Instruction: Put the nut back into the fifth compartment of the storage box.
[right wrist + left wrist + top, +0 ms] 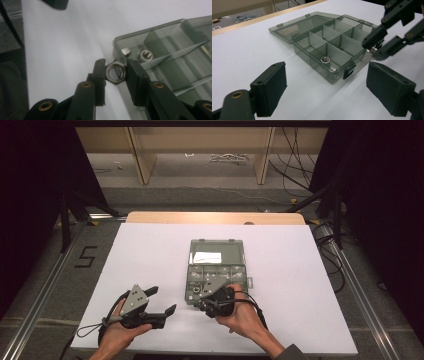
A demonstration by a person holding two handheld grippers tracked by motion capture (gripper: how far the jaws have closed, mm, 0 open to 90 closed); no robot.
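Note:
A smoky transparent compartment box (190,275) lies open in the middle of the white table, lid folded back away from me. My right gripper (200,302) is at the box's near left corner, shut on a silver hex nut (115,72) held on edge between its pads (100,72). That nut (373,50) hangs just outside the box wall (337,72). In the near corner compartment sit a round threaded nut (325,60) and a smaller piece (332,69). My left gripper (164,300) rests left of the box, open, nothing between its jaws.
The white table top (150,255) has free room on both sides of the box. A label (207,256) lies in the lid. Beyond the far edge are wooden legs (142,160) and floor cables (295,175).

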